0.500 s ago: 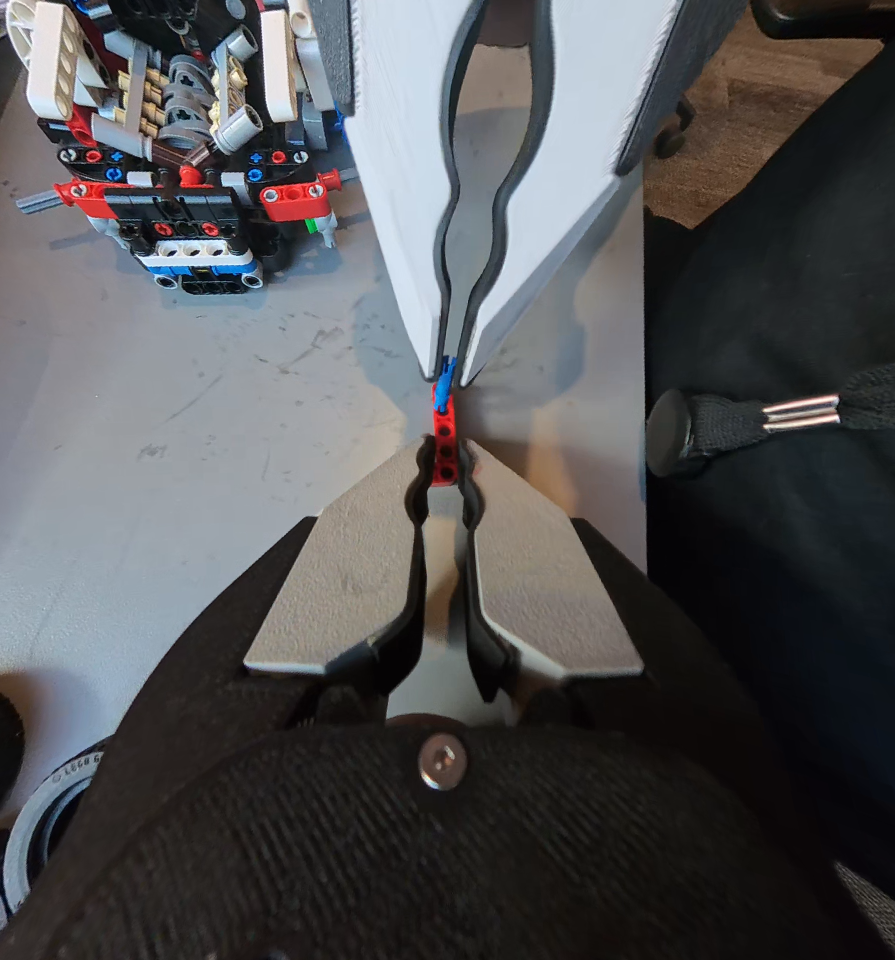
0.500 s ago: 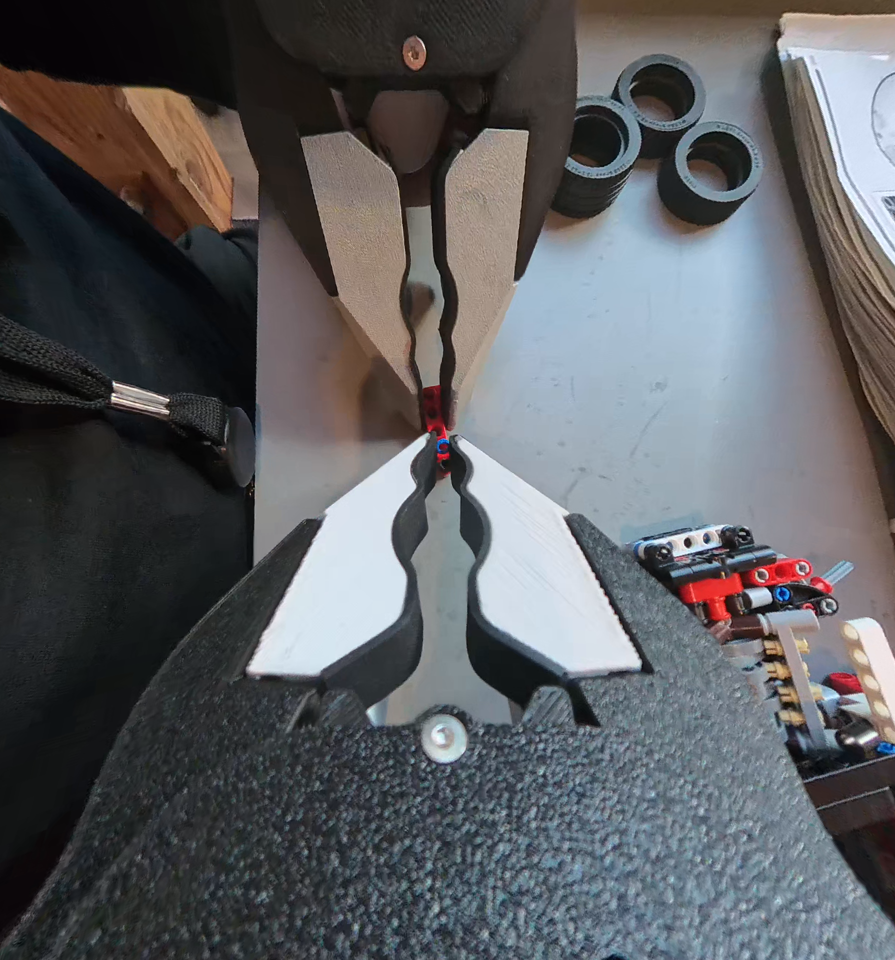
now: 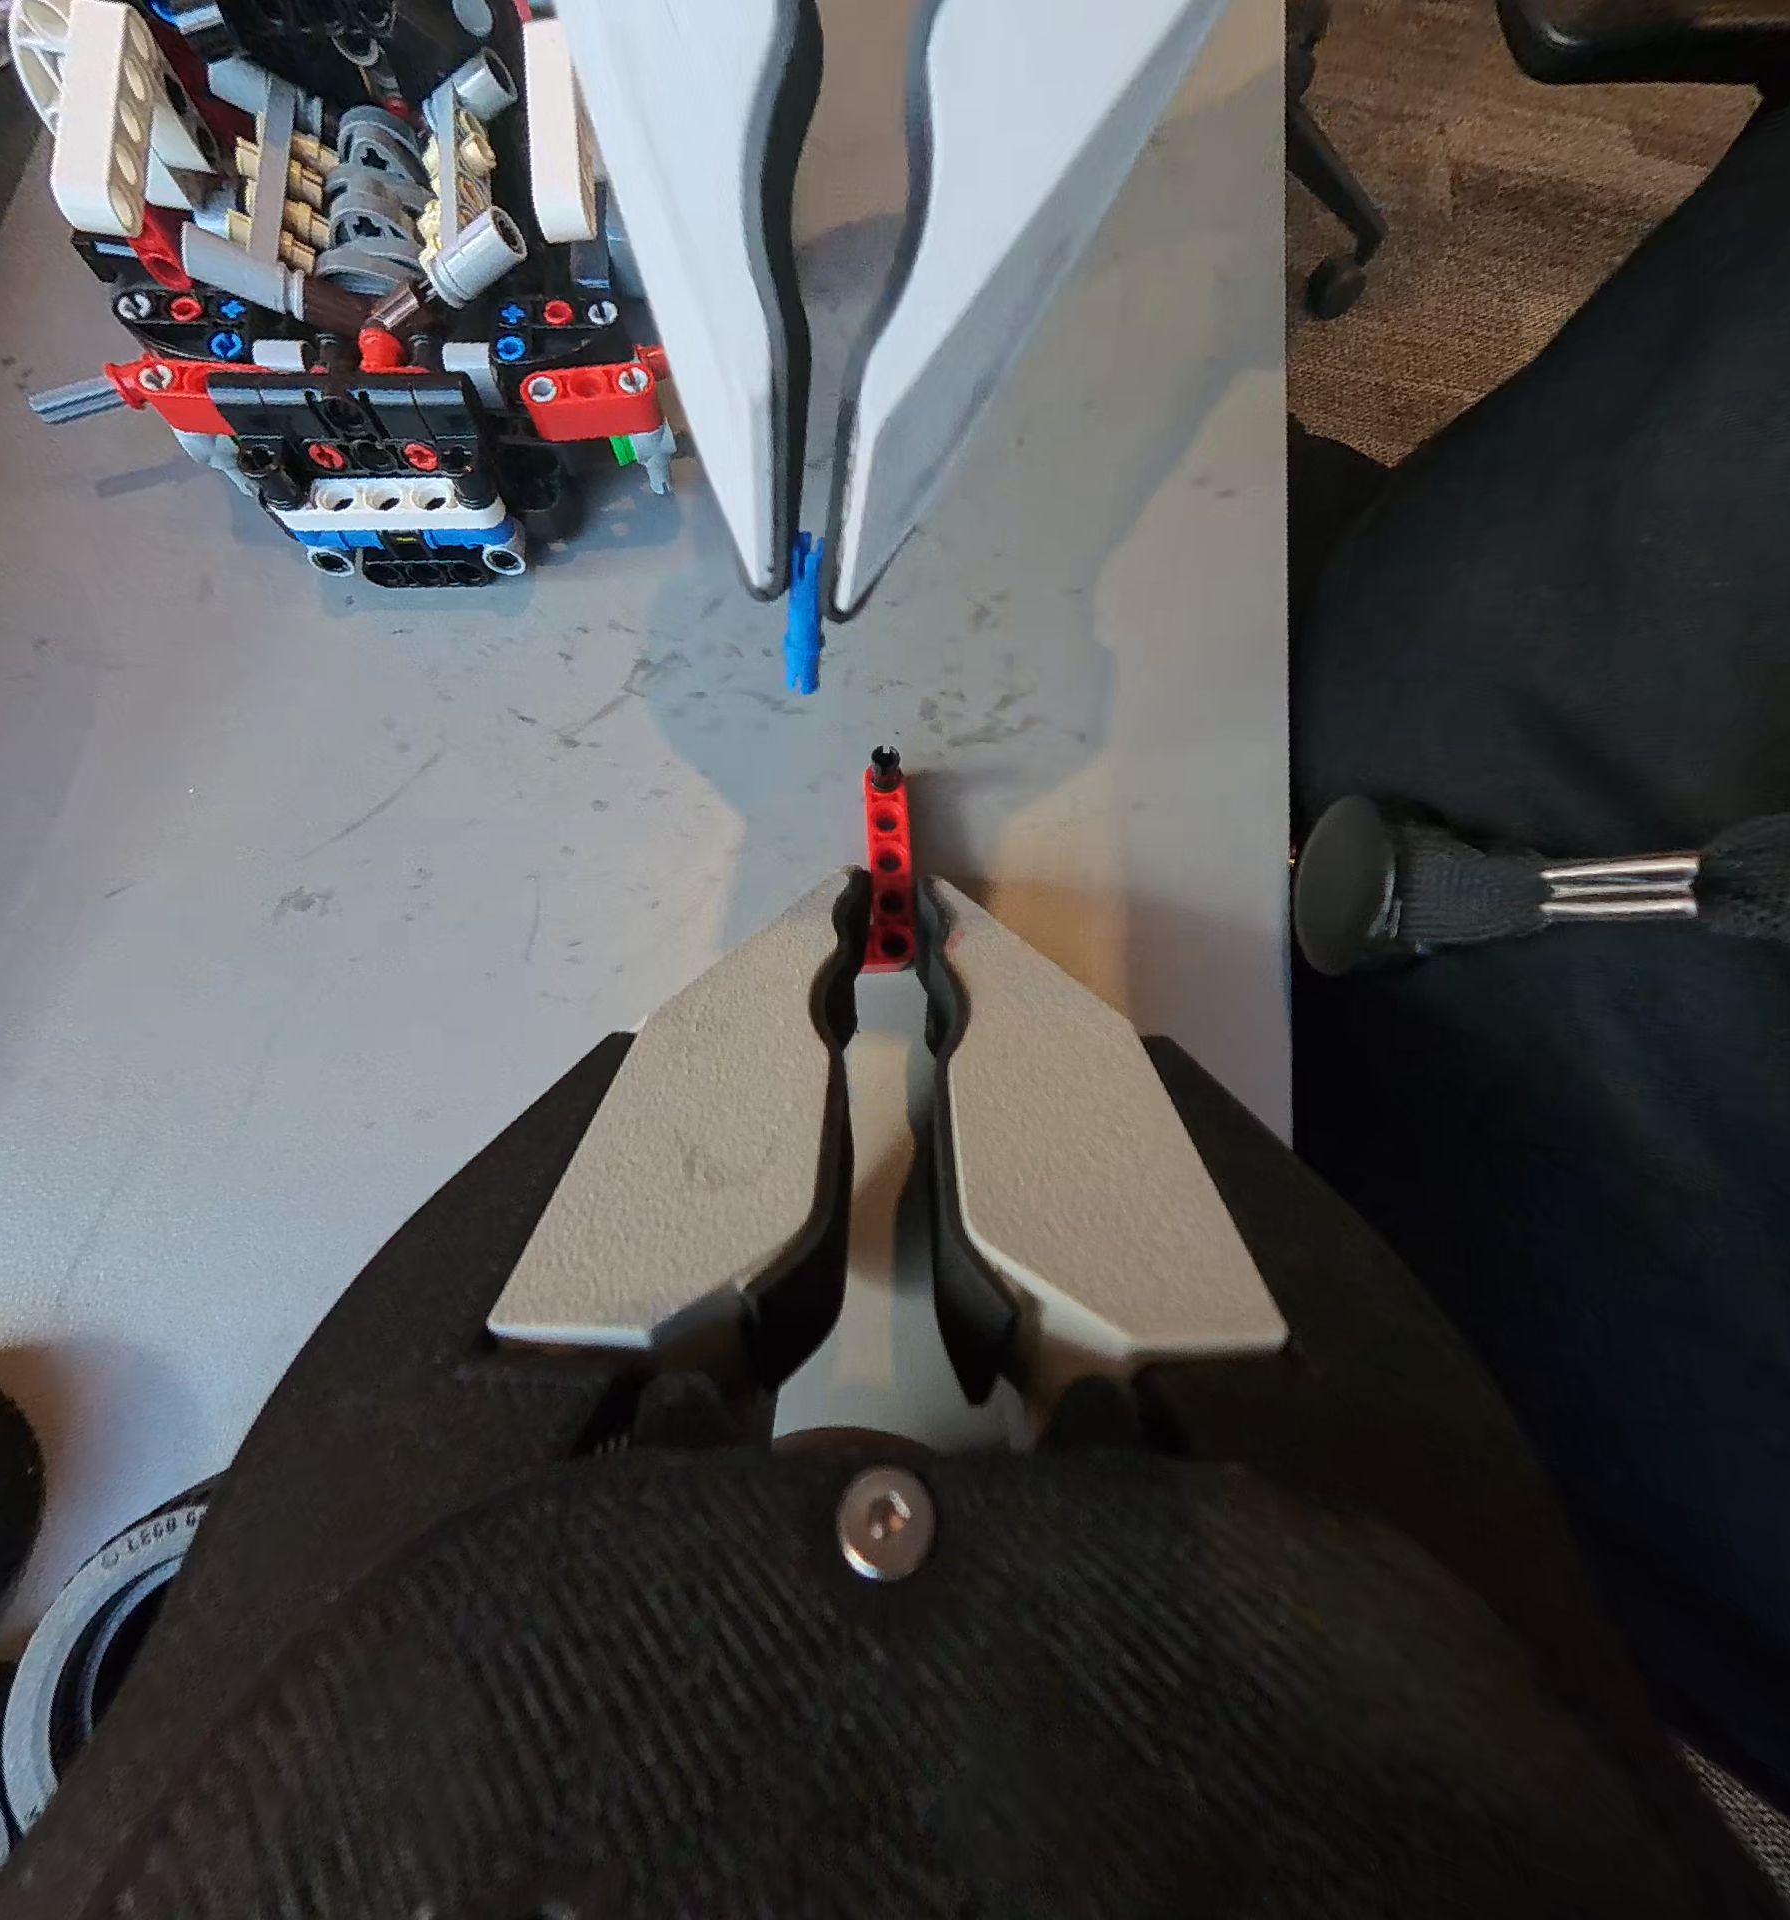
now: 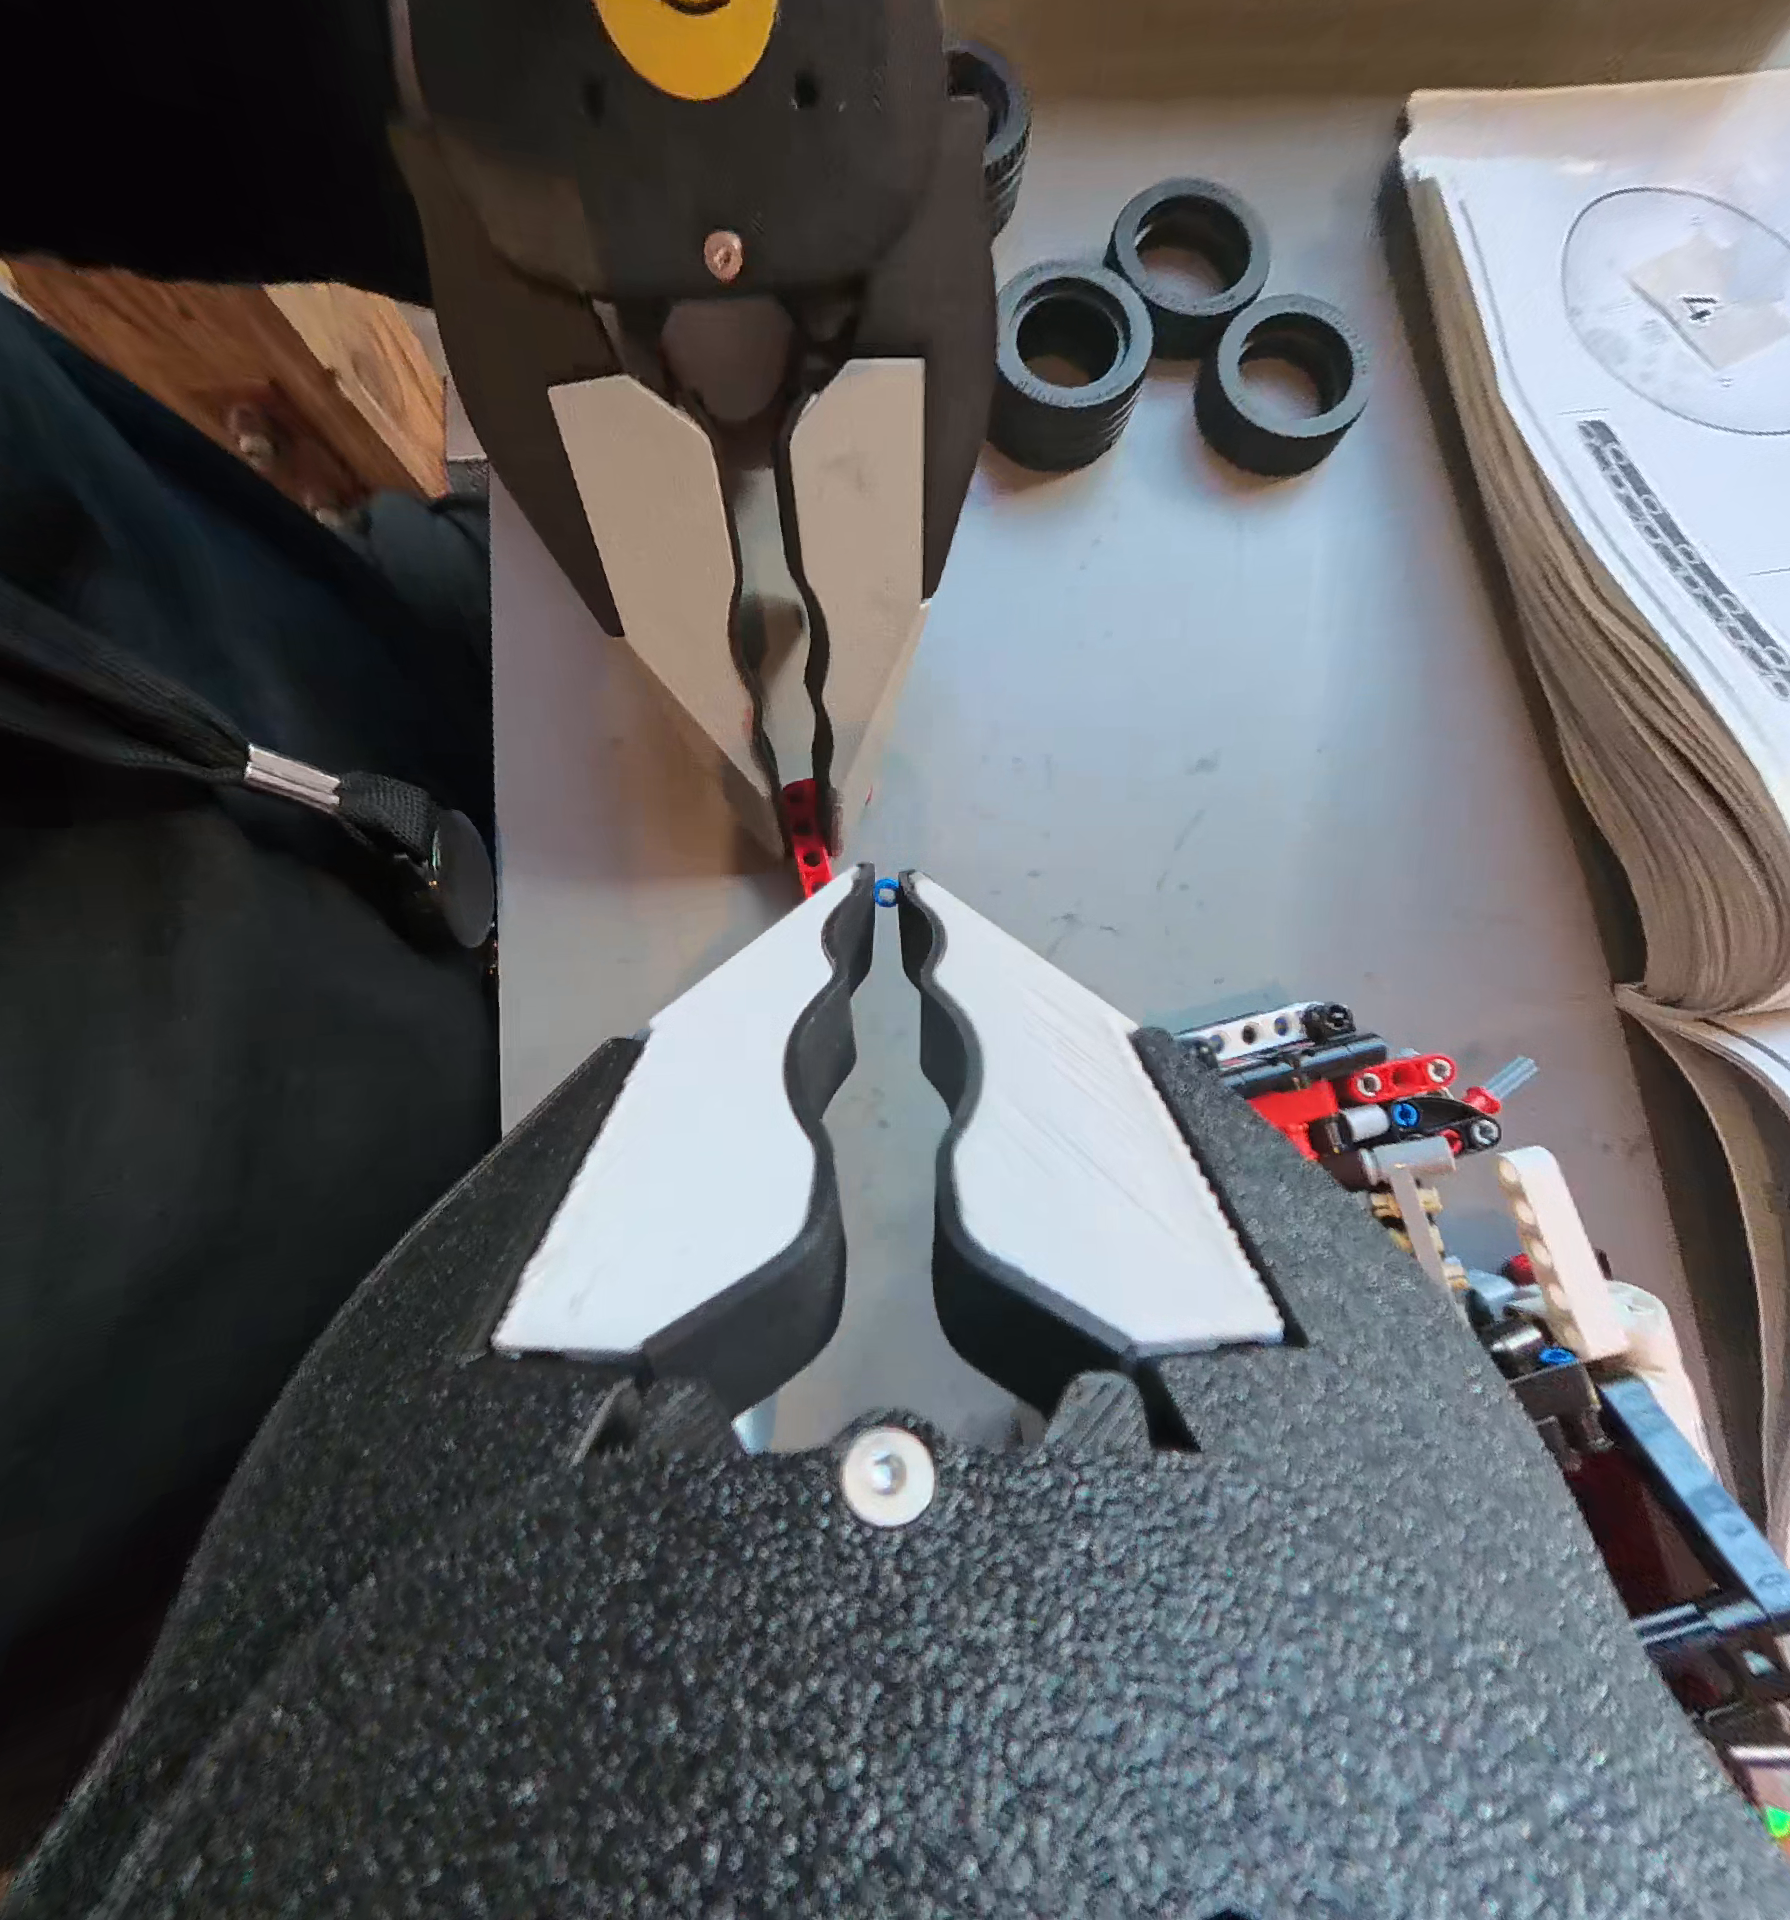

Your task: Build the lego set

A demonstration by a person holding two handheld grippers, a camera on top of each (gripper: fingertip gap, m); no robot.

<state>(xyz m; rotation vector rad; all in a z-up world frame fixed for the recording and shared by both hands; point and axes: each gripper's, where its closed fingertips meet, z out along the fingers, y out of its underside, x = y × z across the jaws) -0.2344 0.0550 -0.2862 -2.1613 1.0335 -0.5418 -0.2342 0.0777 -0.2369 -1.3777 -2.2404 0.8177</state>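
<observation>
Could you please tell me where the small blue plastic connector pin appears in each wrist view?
Left wrist view: the small blue plastic connector pin sticks out of the far white gripper's tips, above centre.
Right wrist view: seen end-on between this view's own fingertips, at centre.
Shared landmark: the red holed beam nearby.

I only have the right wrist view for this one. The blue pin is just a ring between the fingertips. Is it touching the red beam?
Observer: No. In the left wrist view the blue pin sticks out of the right hand-held gripper and ends short of the red beam, offset to one side of it.
Operator: Is the beam's free end empty?
Observer: No. A small black pin stands out of that end. The left hand-held gripper is shut on the other end.
</observation>
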